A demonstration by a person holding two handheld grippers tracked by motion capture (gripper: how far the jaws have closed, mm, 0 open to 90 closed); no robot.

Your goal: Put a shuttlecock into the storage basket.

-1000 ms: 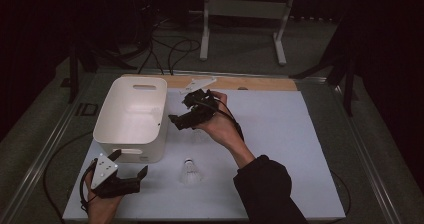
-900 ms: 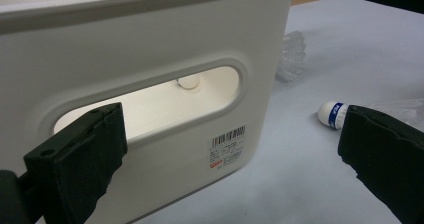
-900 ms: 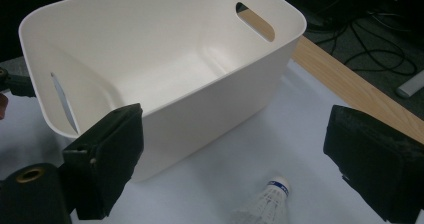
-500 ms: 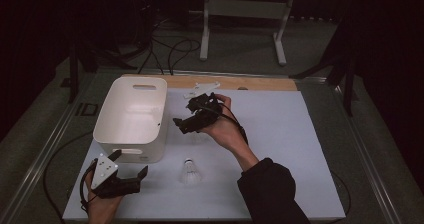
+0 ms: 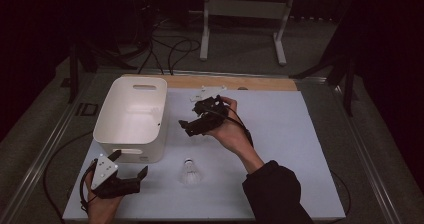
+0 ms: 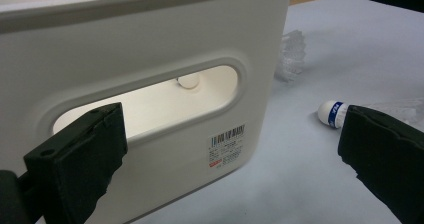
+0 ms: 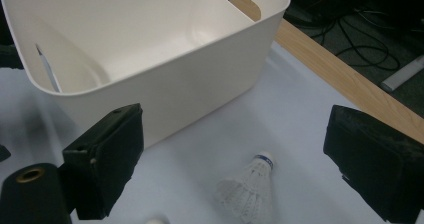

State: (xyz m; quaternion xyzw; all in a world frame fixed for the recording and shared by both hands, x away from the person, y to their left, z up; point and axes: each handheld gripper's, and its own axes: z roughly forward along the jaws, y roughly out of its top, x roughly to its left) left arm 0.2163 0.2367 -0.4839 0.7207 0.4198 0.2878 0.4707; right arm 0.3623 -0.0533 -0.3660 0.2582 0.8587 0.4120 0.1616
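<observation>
Shuttlecock lying on its side on the pale counter, just in front of the white bin and near its right front corner, touching neither tongs. In the right gripper view the shuttlecock appears between the two black jaws but beyond them, its blue-banded cork tip pointing away from the camera; the bin stands open-topped just beyond it. Left tongs, held in a hand at the near left corner of the counter, have the jaws spread wide and grip nothing; they face the bin's front wall. In the left gripper view the bin's handle slot lies between the jaws, a small white rounded object showing through it inside the bin, and the shuttlecock lies to the right on the counter. Right tongs, raised above the counter beside the bin's right wall, also have the jaws spread apart and empty. A wooden strip borders the counter's far edge.
</observation>
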